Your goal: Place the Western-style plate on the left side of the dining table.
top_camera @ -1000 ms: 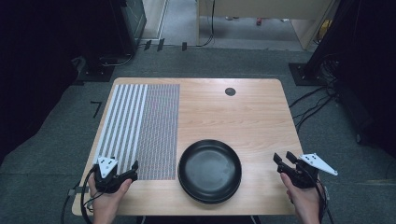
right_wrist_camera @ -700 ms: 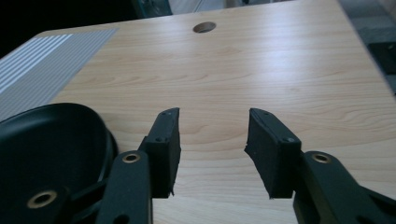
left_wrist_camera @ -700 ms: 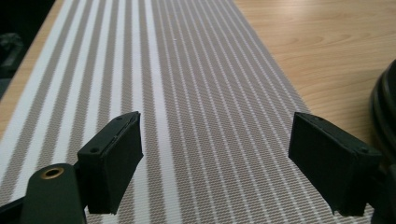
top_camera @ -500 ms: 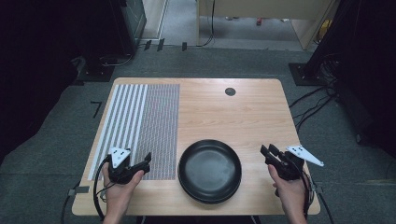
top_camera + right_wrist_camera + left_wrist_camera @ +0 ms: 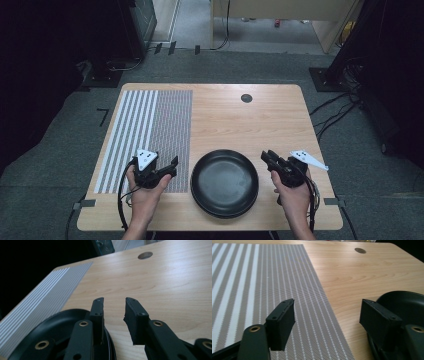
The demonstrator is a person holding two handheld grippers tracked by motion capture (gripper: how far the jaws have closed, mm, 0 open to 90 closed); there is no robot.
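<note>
Left gripper (image 5: 172,166): held in the person's left hand (image 5: 145,192) at about 7 o'clock on the table (image 5: 225,120), over the near right part of the striped placemat (image 5: 145,135). Jaws spread wide, nothing between them, pointing toward 2 o'clock. In the left gripper view one jaw hangs above the mat's weave, the other above the plate's left rim; whether either touches what lies beneath cannot be told. Grey three-cornered plate on top; cable trails back past the wrist.

Striped placemat: lies flat on the left half of the table, broad white stripes at its left, fine stripes at its right. Nothing rests on it.

Black plate (image 5: 225,182): round, shallow, at 6 o'clock near the table's front edge, between the two grippers, just beside the mat's right edge. Empty.

Cable hole (image 5: 246,98): small dark round, at 12 o'clock near the far edge.

Right gripper (image 5: 267,156): held in the right hand (image 5: 292,197) at about 5 o'clock, just beside the plate's right rim. Jaws parted by a narrow gap, gripping nothing, pointing toward 10 o'clock; in the right gripper view the left-hand jaw overlaps the plate's rim.

Change from the earlier frames: both grippers have come inward and forward from the table's near corners toward the plate. Plate and mat unmoved.
</note>
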